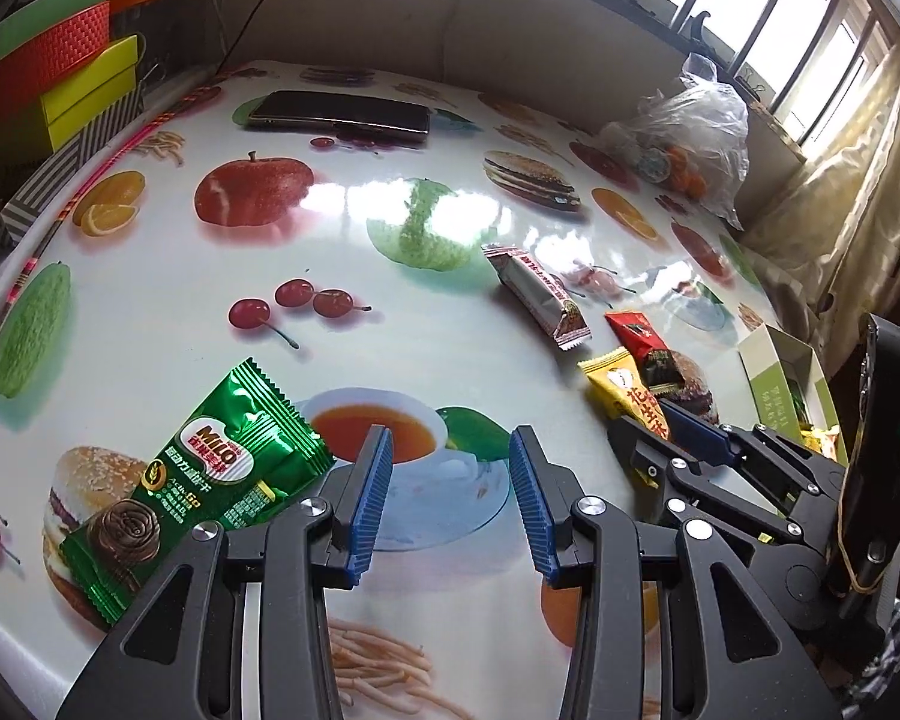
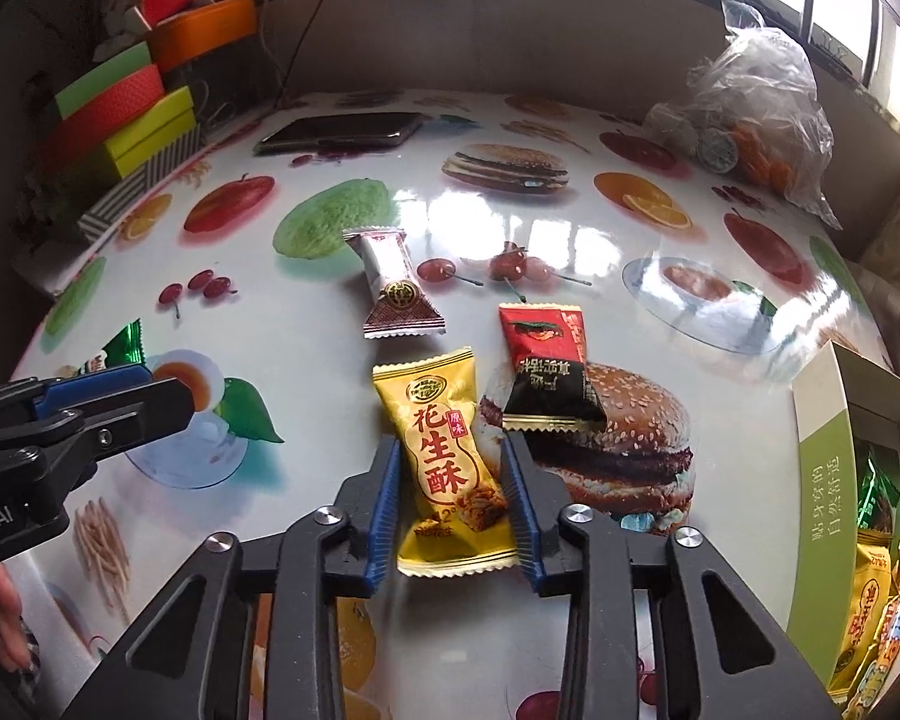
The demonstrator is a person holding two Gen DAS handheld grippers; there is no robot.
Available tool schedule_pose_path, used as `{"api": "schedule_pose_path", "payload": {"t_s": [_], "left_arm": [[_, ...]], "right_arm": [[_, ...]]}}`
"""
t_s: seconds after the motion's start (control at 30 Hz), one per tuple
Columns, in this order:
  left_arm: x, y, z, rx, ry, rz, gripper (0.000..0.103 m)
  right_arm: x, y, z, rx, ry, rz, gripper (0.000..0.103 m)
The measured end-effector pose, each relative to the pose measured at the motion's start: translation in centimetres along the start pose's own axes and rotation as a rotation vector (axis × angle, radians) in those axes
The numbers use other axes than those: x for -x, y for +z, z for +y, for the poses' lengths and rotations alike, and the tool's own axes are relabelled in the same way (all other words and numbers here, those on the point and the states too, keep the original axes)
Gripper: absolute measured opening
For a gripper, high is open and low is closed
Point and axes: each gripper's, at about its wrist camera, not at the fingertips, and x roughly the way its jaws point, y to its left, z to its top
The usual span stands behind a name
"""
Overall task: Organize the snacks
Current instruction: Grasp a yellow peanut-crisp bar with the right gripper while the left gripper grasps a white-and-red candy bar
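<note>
In the right wrist view my right gripper (image 2: 450, 450) has its blue pads on both sides of a yellow peanut-crisp packet (image 2: 447, 462) lying on the table, closed against it. A red-and-black packet (image 2: 549, 369) lies just right of it and a white-and-red packet (image 2: 393, 285) lies beyond. My left gripper (image 1: 450, 444) is open and empty above the printed tablecloth, with a green Milo packet (image 1: 210, 480) just to its left. The yellow packet (image 1: 627, 390), the red-and-black packet (image 1: 642, 339) and the white-and-red packet (image 1: 537, 294) also show in the left wrist view.
An open green-and-white box (image 2: 822, 480) at the right table edge holds several snacks. A black phone (image 2: 342, 132) lies at the far side. A clear plastic bag (image 2: 750, 114) with food sits at the back right. Coloured boxes (image 2: 132, 114) are stacked at the back left.
</note>
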Motion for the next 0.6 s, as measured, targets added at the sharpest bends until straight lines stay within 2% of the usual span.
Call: {"api": "schedule_pose_path", "payload": {"t_s": [0.13,0.3,0.43,0.6], "left_arm": [[-0.1,0.0,-0.3,-0.006,0.000,0.003,0.042],[-0.7,0.4,-0.8,-0.019,-0.008,0.017,0.042],[-1.5,1.3,-1.4,-0.012,-0.046,0.033,0.042],[-2.3,3.1,-2.3,-0.014,-0.037,0.024,0.042]], "right_arm": [[0.2,-0.3,-0.1,-0.019,0.010,-0.007,0.022],[0.8,-1.0,-0.4,-0.051,0.031,-0.010,0.021],[1.5,-1.9,-0.5,-0.068,0.042,-0.007,0.021],[2.5,-3.2,-1.0,-0.092,0.050,-0.009,0.021]]}}
